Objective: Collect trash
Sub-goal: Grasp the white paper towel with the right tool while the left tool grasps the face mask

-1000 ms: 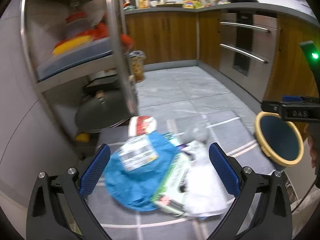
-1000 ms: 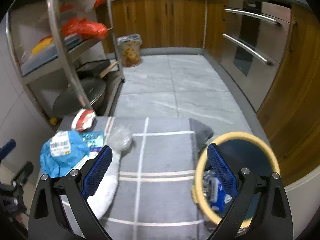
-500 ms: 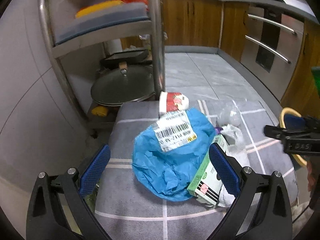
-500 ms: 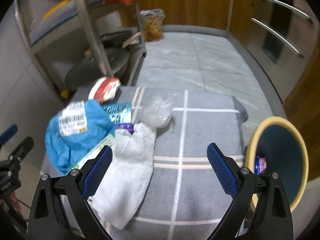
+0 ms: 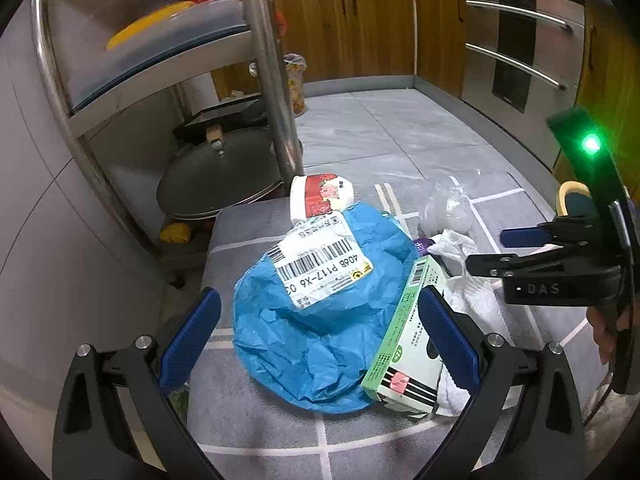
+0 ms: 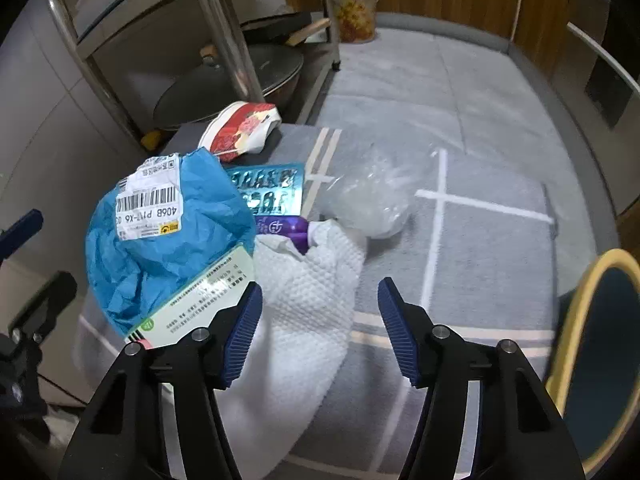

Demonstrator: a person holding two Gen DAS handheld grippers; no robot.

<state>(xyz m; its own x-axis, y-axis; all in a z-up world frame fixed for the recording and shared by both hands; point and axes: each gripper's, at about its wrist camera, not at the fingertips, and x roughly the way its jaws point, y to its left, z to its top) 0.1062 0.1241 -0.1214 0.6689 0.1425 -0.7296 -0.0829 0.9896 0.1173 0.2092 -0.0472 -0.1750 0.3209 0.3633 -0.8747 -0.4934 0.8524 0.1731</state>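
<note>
step: we're in the approach to the trash pile, nothing picked up at this moment; both grippers empty.
left gripper (image 5: 318, 338): fingers spread wide, straddling the blue mailer bag (image 5: 320, 320) at centre of the left wrist frame; the right pad sits over the green box (image 5: 404, 344), contact unclear.
right gripper (image 6: 320, 330): fingers moderately open, hovering over the white paper towel (image 6: 304, 312) at lower centre of the right wrist frame; nothing between the pads but towel below.
trash location: all on the grey mat (image 6: 480, 248). Blue mailer bag with barcode label at left-centre, green box leaning on its right edge, towel beside that. Crushed red-and-white cup (image 6: 242, 128) in upper left of the right wrist frame, teal foil wrapper (image 6: 266, 194) and purple wrapper (image 6: 286, 226) under the bag's edge, clear plastic bag (image 6: 368, 196) at centre.
bin: yellow-rimmed bin (image 6: 600, 344) at the lower right edge of the right wrist frame, well apart from the pile. Contents not visible from here.
next move, our read: drop either gripper onto its target, close, carry to the bin. Towel is soft and will bunch, so pinch a fold. Mailer is wide and crumpled; we'd grab a raised crease, not the whole span.
risk: green box rests against the bag and may slide when the bag lifts.
</note>
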